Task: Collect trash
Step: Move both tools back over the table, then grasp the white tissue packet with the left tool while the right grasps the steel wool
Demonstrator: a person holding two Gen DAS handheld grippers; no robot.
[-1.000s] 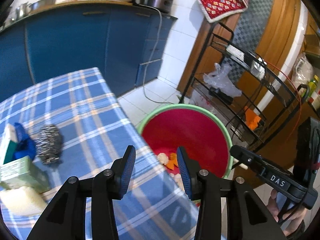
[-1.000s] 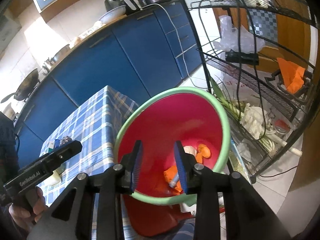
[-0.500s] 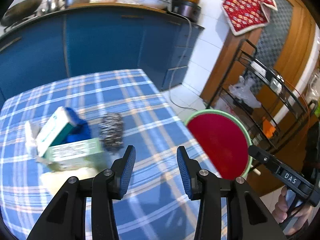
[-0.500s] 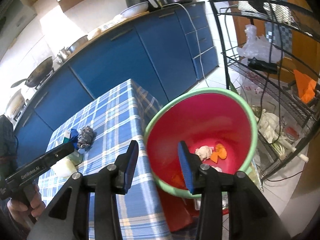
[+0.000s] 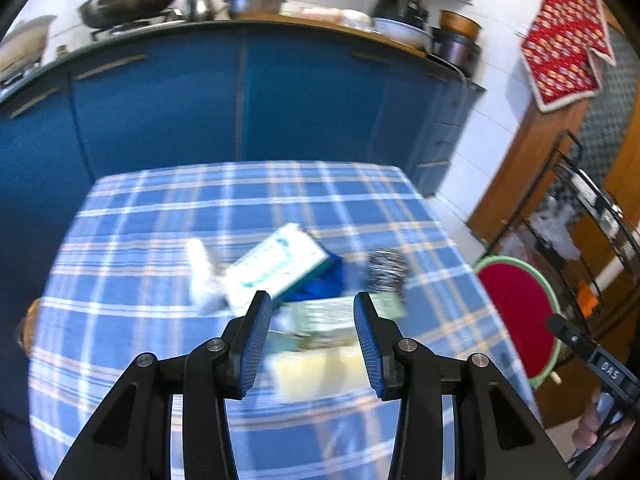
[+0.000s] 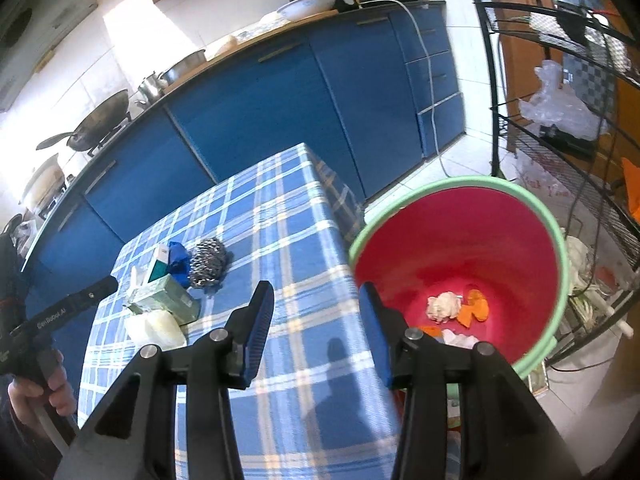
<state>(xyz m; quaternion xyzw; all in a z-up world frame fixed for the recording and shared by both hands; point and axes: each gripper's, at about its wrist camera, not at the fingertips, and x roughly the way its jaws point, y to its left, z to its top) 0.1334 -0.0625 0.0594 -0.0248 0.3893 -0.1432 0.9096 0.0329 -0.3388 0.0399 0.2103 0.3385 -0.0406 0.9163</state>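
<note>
From my seat I had the left gripper (image 5: 313,340) hanging over the surface (image 5: 160,232), which wore a blue checked cloth, and its jaws stood apart and released, with nothing pressed between the pads. That view was smeared, but I could make out the trash heaped just beyond the fingertips: a white and teal carton (image 5: 276,266) lying tilted across the pile, a green box (image 5: 340,312) just nearer, a pale yellow sponge (image 5: 316,372) nearest of all, a blue crumpled scrap (image 5: 320,284) tucked under the carton, a white crumpled piece (image 5: 202,276) to the left, and a steel wool scrubber (image 5: 386,270) to the right. The right gripper (image 6: 316,336) hovered over the near right corner of the surface (image 6: 288,240), its jaws opening and empty, with only checked cloth visible between them. In the right wrist view the same heap sat to the left of the jaws: the steel wool scrubber (image 6: 208,262), the blue scrap (image 6: 178,258) touching it, the carton (image 6: 160,264), the green box (image 6: 168,302) and the sponge (image 6: 154,326) toward the near edge. The red bin with a green rim (image 6: 560,264) stood on the floor just beside the right edge of the surface, and it held a white paper wad (image 6: 442,306) and orange peel (image 6: 474,308) at its bottom. A black wire rack (image 6: 568,128) stood beyond the bin, and blue cabinets (image 6: 280,108) ran along the far wall.
</note>
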